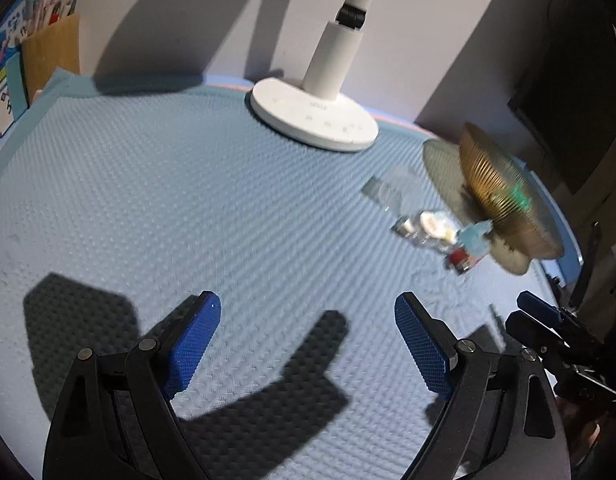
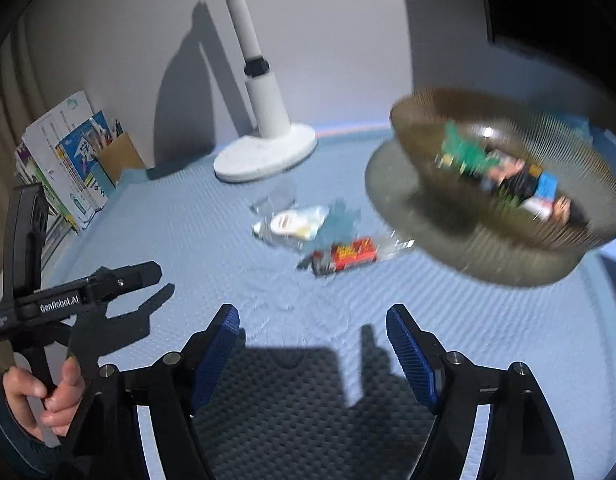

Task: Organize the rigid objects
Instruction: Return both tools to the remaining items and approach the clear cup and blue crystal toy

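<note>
Right hand-held gripper [image 2: 312, 348] empty | red packet [image 2: 350, 254] ahead, apart

Mat [image 2: 188, 240]: pale blue, dimpled texture. Lamp [image 2: 264, 152]: white, black collar. Bowl [image 2: 508, 184]: amber-brown, finely ribbed, translucent. Packet [image 2: 354, 254]: red with yellow print. Gripper pads [image 1: 194, 344]: blue, cross-hatched; frames black. Box [image 1: 52, 54], upper left: plain brown card.

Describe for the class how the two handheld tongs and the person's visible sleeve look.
Both the left tongs and the right tongs have black angular frames with round silver rivets and flat fingers faced with blue ribbed pads. The left tongs' black body bears white "GenRobot.AI" lettering. The hand gripping it wears a dark sleeve.
</note>
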